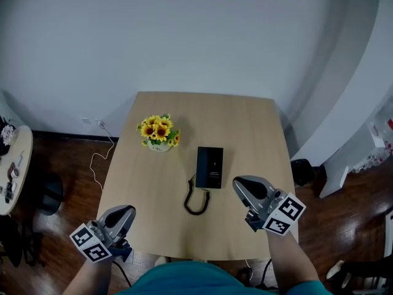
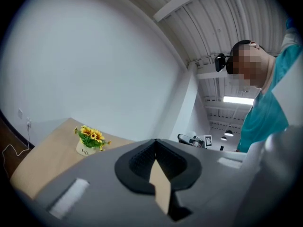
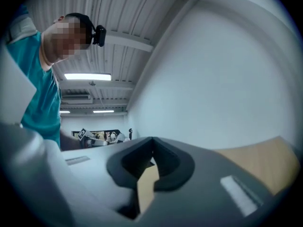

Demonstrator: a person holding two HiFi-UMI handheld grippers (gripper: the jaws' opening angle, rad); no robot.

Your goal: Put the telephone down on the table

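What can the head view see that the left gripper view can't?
Only the head view shows the black telephone and its curly cord, both lying on the wooden table. Only the left gripper view shows the ceiling and a glowing light. Both views show the sunflower pot standing on the table.

The counter (image 1: 258, 134) looks like pale wood, smooth and matt; the floor (image 1: 67, 158) is dark wood with a slight sheen. The telephone (image 1: 209, 167) is matt black plastic. The left gripper (image 1: 128, 211) and right gripper (image 1: 239, 184) have smooth grey plastic shells, their jaws lined in matt black.
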